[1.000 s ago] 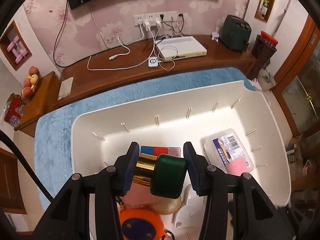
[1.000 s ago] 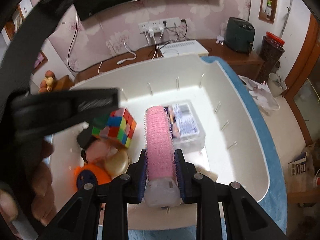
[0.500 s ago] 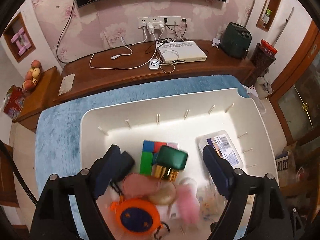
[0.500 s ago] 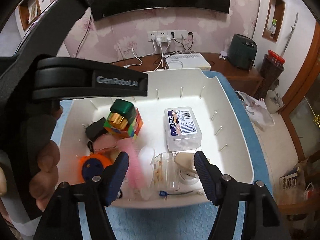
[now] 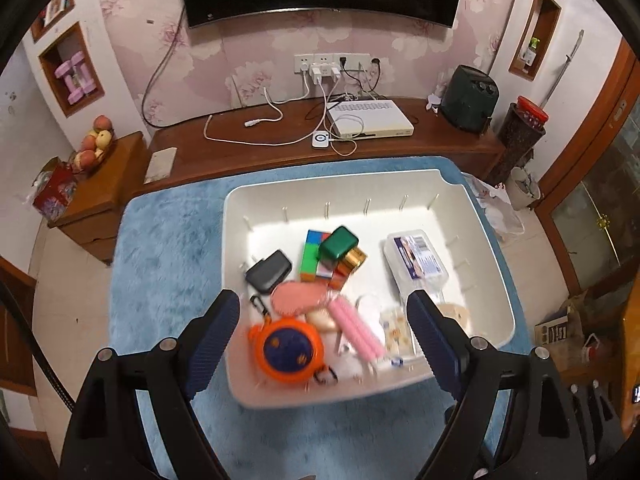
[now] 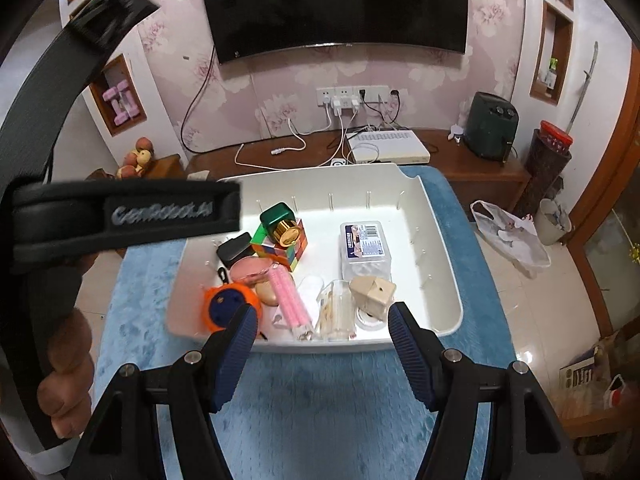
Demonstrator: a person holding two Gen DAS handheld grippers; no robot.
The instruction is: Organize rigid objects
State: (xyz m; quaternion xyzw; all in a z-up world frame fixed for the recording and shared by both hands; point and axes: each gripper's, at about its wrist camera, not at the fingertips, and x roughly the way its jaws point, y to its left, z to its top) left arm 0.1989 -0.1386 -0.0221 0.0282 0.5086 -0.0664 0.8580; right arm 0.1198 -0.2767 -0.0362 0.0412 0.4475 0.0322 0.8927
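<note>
In the white bin (image 5: 486, 240), green-capped bottle (image 5: 340, 246) atop cube (image 5: 314, 258), clear box (image 5: 416, 258)

A tray (image 6: 440, 264) is lying on a rug (image 6: 320, 400) just ahead of both grippers, with a wooden shelf (image 6: 472, 168) and a wall television (image 6: 336, 4) sitting behind it. Inside the tray, a cube (image 6: 286, 250) with a small bottle (image 6: 280, 222) resting on top is sitting toward the far left, and a lidded box (image 6: 362, 246) is lying to its right. Along the near edge, from left to right, a round tape measure (image 6: 226, 306), a hair roller (image 6: 290, 300), a clear cup (image 6: 338, 312) and a small block (image 6: 374, 290) are lying close together.
</note>
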